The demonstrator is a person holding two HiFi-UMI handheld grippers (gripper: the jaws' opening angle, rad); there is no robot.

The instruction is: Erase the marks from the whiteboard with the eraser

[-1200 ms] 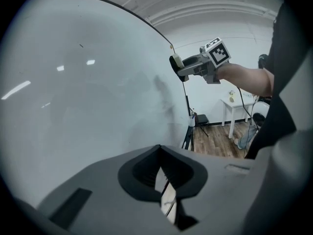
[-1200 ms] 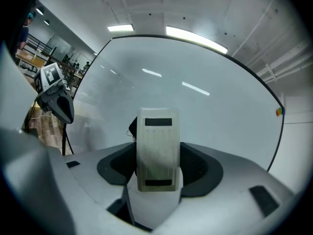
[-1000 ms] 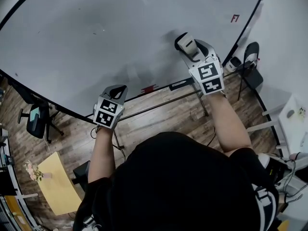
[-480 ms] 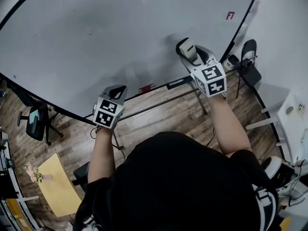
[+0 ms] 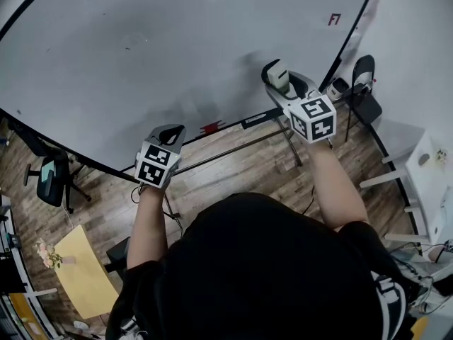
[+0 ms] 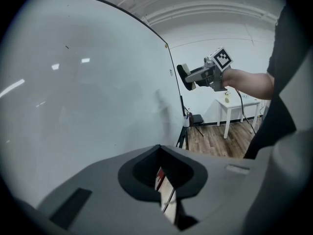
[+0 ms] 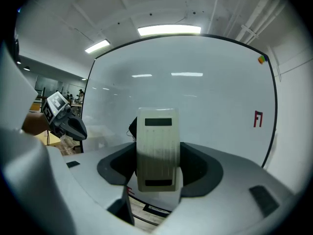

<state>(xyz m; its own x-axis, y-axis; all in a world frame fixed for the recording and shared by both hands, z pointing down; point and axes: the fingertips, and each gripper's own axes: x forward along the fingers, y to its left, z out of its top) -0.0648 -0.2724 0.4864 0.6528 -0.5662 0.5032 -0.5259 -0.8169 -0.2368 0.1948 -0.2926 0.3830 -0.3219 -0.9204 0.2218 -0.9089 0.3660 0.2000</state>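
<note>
The big whiteboard (image 5: 177, 48) fills the upper head view. A small red mark (image 5: 334, 20) sits near its right edge, and it also shows as the red mark (image 7: 257, 118) in the right gripper view. Faint dark specks (image 5: 129, 48) dot the middle. My right gripper (image 5: 283, 83) is shut on a beige eraser (image 5: 277, 73), held at the board's lower right. The eraser (image 7: 156, 151) stands upright between the jaws of the right gripper (image 7: 156, 180). My left gripper (image 5: 172, 133) hangs by the board's lower edge, shut and empty, with the left gripper (image 6: 164, 180) pointing along the board.
A tray under the board carries a red marker (image 5: 210, 127) and a black item (image 5: 255, 121). A black chair (image 5: 364, 94) stands right of the board, with a white table (image 5: 432, 183) beyond. An office chair (image 5: 53, 176) and a yellow table (image 5: 81, 275) are at the left.
The right gripper with the eraser has slid a little down and to the right along the board. The left gripper has hardly moved.
</note>
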